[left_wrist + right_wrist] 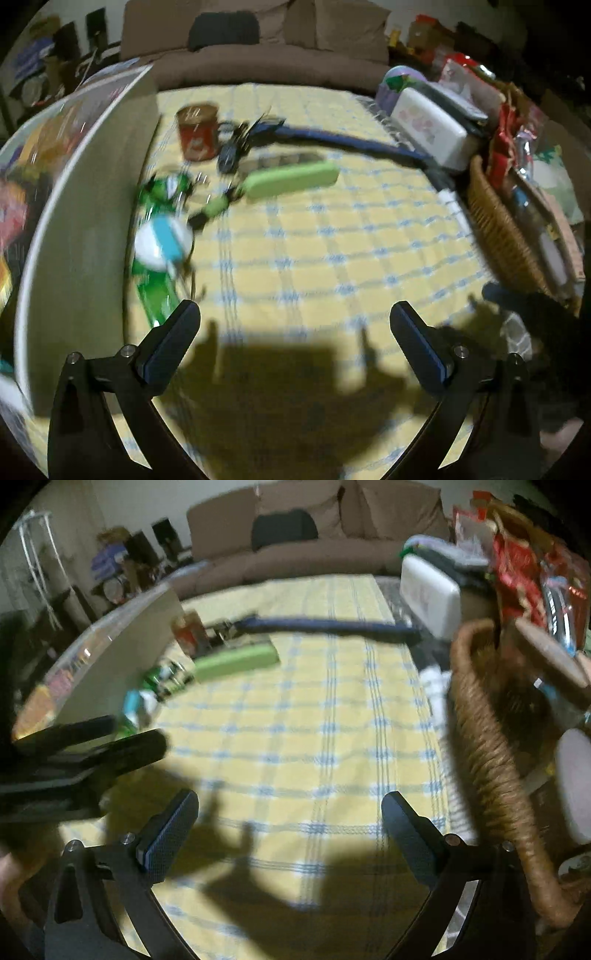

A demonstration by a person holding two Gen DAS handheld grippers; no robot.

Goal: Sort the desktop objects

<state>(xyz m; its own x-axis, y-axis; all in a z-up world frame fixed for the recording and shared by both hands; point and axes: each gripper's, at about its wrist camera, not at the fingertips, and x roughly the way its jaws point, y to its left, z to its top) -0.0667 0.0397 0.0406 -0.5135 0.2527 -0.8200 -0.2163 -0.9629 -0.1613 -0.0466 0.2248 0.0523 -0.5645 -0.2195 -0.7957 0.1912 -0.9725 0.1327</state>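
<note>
Lighting: dim, warm room; light falls from behind me, so my tools throw hard dark shadows on the near table [295, 229]. Blur: heavy motion smear in both views, worst on the far left clutter and the right basket [491, 746]. Distortion: fisheye bends all edges; corners black. Far sofa [258, 44] murky, soft.

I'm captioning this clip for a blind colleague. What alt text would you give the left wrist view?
The left gripper hangs open and empty over a yellow checked tablecloth. Ahead lie a light green case, a red mug, a round white-and-blue object on green packaging and a dark blue strap. A wicker basket sits right, a pale board left; the image is motion-blurred.
</note>
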